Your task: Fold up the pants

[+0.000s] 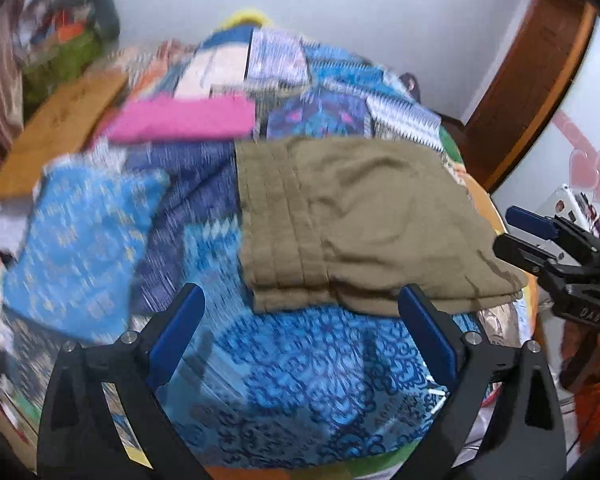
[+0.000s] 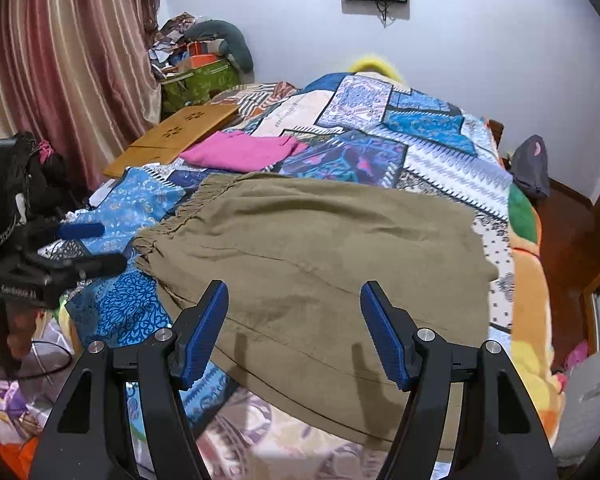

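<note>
Olive-brown pants [image 2: 320,256] lie folded in a flat stack on the patchwork bedspread [image 2: 420,132], waistband to the left. In the left wrist view the pants [image 1: 360,216] sit just past my left gripper [image 1: 302,312], which is open and empty above the blue quilt, clear of the cloth. My right gripper [image 2: 294,312] is open and empty, hovering over the near edge of the pants. The right gripper also shows in the left wrist view [image 1: 540,236] at the pants' right edge. The left gripper shows in the right wrist view [image 2: 88,248], left of the waistband.
A folded pink garment [image 2: 240,152] lies on the bed behind the pants. A wooden lap tray [image 2: 176,136] and a green box [image 2: 198,82] with clutter stand at the back left by the striped curtain [image 2: 60,80]. The bed edge drops off at right onto the wooden floor [image 2: 564,216].
</note>
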A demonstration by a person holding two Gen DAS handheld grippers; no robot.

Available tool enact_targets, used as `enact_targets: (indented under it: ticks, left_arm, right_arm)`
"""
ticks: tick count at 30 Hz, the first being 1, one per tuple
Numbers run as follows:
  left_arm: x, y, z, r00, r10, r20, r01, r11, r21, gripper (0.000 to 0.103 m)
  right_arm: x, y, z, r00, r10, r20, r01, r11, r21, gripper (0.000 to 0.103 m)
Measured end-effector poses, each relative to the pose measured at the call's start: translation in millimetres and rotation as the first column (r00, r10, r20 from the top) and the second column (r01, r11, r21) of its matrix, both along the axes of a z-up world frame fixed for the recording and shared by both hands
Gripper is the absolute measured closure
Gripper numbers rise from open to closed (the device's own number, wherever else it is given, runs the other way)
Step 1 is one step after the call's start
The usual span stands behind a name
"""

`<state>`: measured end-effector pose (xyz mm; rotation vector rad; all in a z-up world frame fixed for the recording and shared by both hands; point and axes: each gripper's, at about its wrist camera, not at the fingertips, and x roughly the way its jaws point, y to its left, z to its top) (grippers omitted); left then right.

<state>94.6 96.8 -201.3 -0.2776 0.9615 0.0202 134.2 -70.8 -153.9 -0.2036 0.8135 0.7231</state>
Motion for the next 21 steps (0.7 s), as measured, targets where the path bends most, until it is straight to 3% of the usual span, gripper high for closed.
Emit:
enact_targets:
  ticks: [8, 11, 15, 20, 21]
  left_arm:
    - [10.4, -3.6, -33.6, 0.995, -0.013, -0.094, -0.004, 0.984, -0.18, 0.004]
    - [15.6, -3.9, -36.4, 0.996, -0.012, -0.084, -0.006, 0.977, -0.213, 0.004]
    - [24.6, 4.9, -40.3, 0.997, 0.019, -0.08, -0.045, 0.94, -0.339, 0.004]
    - [39.6, 13.1, -41.1, 0.994, 0.055, -0.091, -0.085, 0.924, -0.372, 0.005]
    - [42.9, 15.1, -41.2, 0.993, 0.075, -0.092, -0.104, 0.921, -0.374, 0.01]
  right_arm:
    - [11.9, 11.2, -27.1, 0.999, -0.009, -0.035, 0.007, 0.999, -0.046, 0.038]
    - [13.0, 12.1, -39.0, 0.998, 0.009, -0.069, -0.013, 0.999, -0.053, 0.038]
    - [14.4, 5.4, -44.4, 0.994, 0.021, -0.105, -0.023, 1.0, -0.01, 0.038]
    - [12.1, 8.1, -44.2, 0.994, 0.045, -0.096, -0.048, 0.998, -0.027, 0.039]
    - [13.3, 8.2, -44.7, 0.994, 0.047, -0.099, -0.05, 0.998, -0.024, 0.039]
